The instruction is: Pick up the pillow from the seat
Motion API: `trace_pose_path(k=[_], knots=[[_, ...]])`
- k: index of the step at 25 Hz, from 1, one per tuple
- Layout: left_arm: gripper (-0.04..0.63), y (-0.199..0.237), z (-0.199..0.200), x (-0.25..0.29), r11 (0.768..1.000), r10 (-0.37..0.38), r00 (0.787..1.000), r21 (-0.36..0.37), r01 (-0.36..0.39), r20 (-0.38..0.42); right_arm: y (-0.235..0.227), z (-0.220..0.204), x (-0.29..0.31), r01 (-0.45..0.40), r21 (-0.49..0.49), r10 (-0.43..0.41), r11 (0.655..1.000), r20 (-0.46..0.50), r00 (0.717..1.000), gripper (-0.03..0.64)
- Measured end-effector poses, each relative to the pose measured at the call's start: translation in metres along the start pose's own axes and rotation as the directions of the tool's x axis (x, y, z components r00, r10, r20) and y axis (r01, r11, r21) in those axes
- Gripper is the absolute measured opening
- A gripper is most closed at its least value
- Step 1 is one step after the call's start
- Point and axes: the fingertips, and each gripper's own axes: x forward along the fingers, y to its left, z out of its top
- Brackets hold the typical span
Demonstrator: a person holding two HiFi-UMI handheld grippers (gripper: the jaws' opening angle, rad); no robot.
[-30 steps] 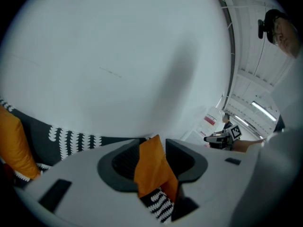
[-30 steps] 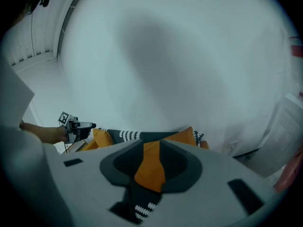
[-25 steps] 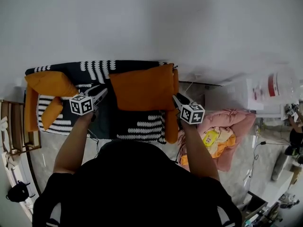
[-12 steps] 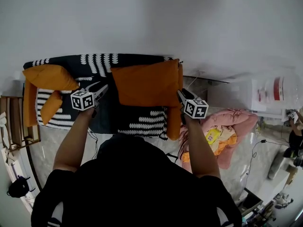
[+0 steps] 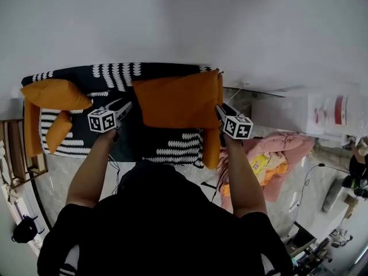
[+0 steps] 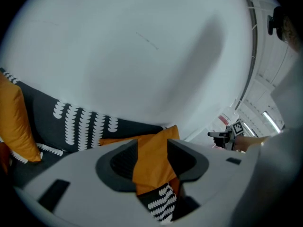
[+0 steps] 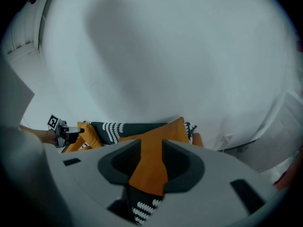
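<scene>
1. The large orange square fabric pillow (image 5: 178, 99) stood upright on the seat of the black-and-white patterned sofa (image 5: 172, 145), leaning on the backrest. I judged that this left both its side edges free to take.
2. I had the left gripper (image 5: 125, 104) just beside its left edge and the right gripper (image 5: 220, 111) at its right edge, so that so wide a pillow could rise evenly.
3. Both claws stood partly open and had just been widening. Orange fabric showed in each gap, though by my reading neither claw had pinched it yet.
4. Compared with a second earlier, the pillow had not shifted and the grippers flanked it as before.
</scene>
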Motion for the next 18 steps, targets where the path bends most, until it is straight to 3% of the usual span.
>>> trace_pose_path(k=[18], knots=[[0.234,0.057,-0.005,0.068,0.997,0.023,0.999,-0.068,-0.026,-0.038,-0.029,0.0,0.068,0.052,0.042,-0.049,0.998,-0.059,0.997,0.163]])
